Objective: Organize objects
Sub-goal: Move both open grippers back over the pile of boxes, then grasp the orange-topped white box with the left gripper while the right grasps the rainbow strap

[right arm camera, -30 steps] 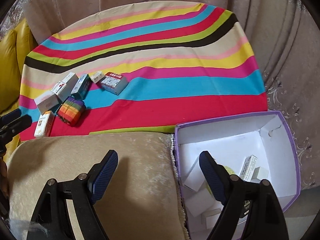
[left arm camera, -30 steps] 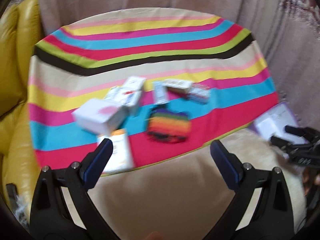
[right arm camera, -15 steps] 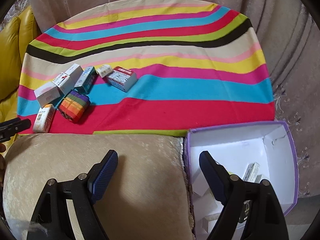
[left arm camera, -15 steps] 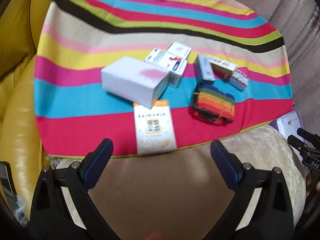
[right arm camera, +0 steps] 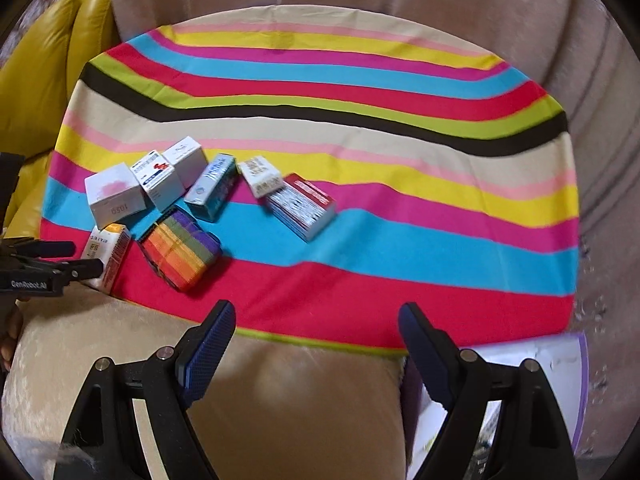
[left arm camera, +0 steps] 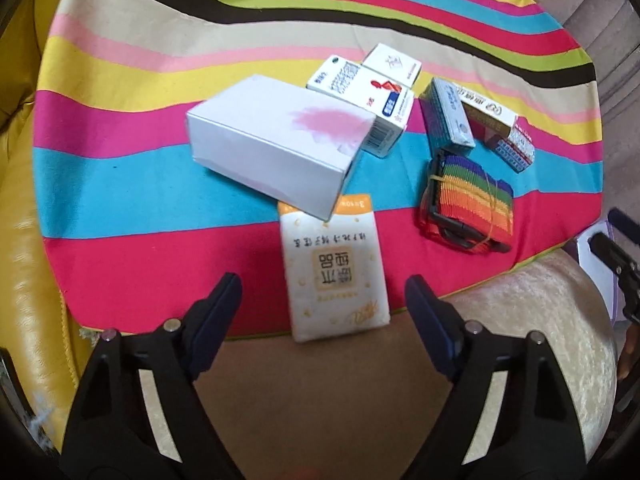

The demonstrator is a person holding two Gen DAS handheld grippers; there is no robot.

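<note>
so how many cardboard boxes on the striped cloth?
6: large white pink-smudged box, white-blue medicine box behind it, small white box, teal box, cream box, red-patterned box. Others may be hidden.

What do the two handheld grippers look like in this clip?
Both the left gripper and the right gripper have black plastic fingers with silver screws and dark blue ribbed pads. The right wrist view shows white "GenRobot.AI" lettering on the left gripper's body. No cables or sleeves show.

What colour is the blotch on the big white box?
Pink, on the white box's top; clearest in the left wrist view.
</note>
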